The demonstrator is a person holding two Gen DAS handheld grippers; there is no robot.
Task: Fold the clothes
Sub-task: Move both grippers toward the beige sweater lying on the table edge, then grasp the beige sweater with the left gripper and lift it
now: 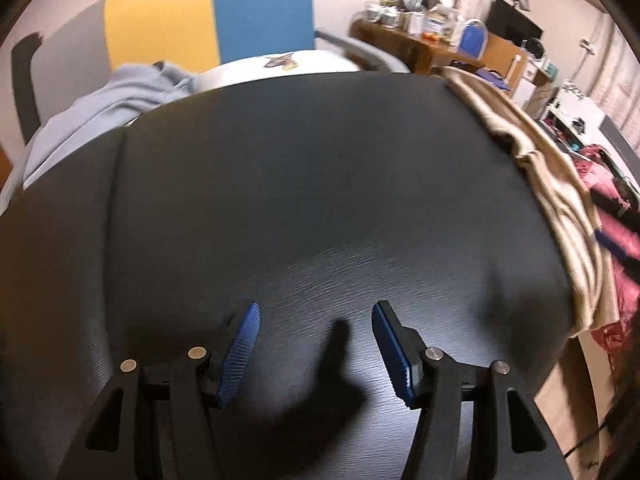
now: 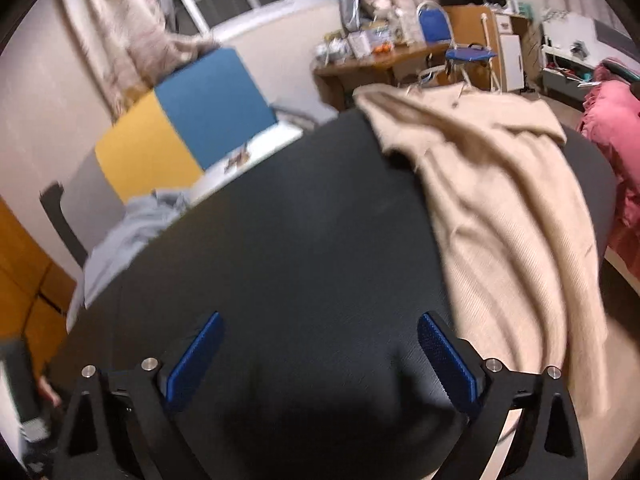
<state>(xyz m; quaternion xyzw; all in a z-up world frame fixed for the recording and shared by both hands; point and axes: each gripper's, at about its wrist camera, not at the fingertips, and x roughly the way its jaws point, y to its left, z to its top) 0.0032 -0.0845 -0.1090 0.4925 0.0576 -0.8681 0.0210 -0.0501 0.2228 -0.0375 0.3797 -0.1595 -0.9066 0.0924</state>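
Note:
A beige knitted garment [image 2: 492, 208] lies crumpled along the right side of the black table [image 2: 300, 240], part of it hanging over the edge. In the left wrist view the same beige garment [image 1: 556, 184] runs down the table's right rim. A pale blue-grey garment [image 1: 108, 108] is heaped at the table's far left, and in the right wrist view this blue-grey garment [image 2: 128, 232] sits at the left. My left gripper [image 1: 316, 312] hangs open over the bare black table [image 1: 300, 180], nothing between its blue pads. My right gripper [image 2: 320, 320] is open too, just left of the beige garment.
Behind the table stands a chair with a yellow and blue back [image 1: 208, 12]. A white surface [image 1: 280, 66] with a small item lies beyond the far edge. A cluttered wooden desk [image 2: 380, 64], a blue folding chair [image 2: 468, 56] and a pink heap of fabric [image 2: 616, 140] fill the right.

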